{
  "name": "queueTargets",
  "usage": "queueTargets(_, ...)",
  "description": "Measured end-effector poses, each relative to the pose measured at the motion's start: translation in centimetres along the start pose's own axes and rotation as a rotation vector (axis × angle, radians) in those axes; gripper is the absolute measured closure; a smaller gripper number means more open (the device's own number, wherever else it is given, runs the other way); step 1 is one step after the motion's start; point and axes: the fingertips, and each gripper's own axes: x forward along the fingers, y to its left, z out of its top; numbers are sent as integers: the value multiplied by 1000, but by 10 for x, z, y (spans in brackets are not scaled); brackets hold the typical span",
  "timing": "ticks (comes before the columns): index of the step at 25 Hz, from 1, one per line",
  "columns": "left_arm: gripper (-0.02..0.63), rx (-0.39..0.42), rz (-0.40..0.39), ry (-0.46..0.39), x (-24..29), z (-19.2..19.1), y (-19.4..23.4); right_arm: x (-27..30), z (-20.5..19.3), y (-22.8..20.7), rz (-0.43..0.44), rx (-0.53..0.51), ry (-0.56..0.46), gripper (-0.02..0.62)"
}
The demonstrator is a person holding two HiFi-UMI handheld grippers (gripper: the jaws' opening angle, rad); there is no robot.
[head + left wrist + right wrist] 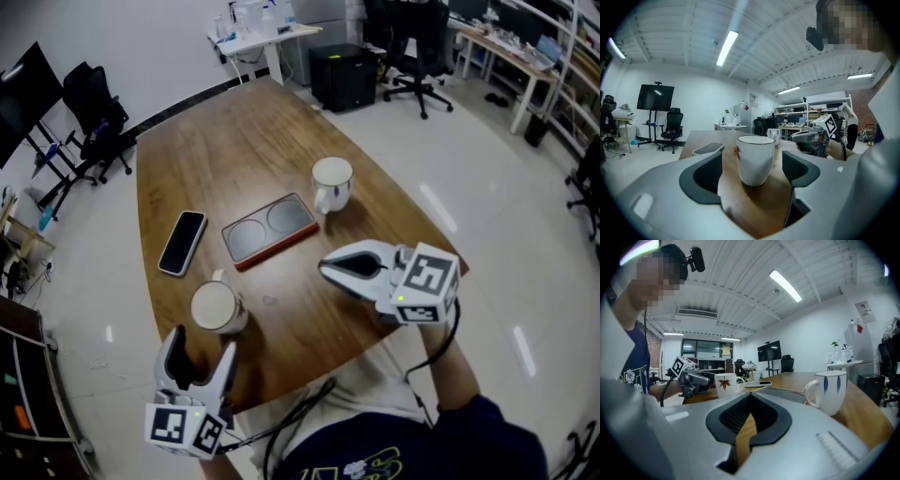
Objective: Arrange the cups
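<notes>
Two upright: near cup (216,307), far cup (332,183)

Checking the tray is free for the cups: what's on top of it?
Nothing: both round recesses of the tray are bare. The leaf cup and the blue-marked cup stand on the table beside it. Whatever lies under the tray is covered.

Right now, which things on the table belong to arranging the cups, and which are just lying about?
Part of the job: leaf-print cup, just ahead of the open left gripper; blue-marked cup; probably the two-well tray.
Lying about: phone.
</notes>
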Motion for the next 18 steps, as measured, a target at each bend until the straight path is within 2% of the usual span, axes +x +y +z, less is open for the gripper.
queueTargets(7, 195, 12, -40, -5, 31, 5, -8, 0, -1, 0, 1, -2, 0, 594)
queueTargets(12, 196, 5, -39, 6, 48, 5, -5, 0, -3, -1, -3, 1, 9, 594)
queueTargets(18, 210, 15, -100, 21, 54, 4, -4, 1, -3, 1, 0, 3, 10, 594)
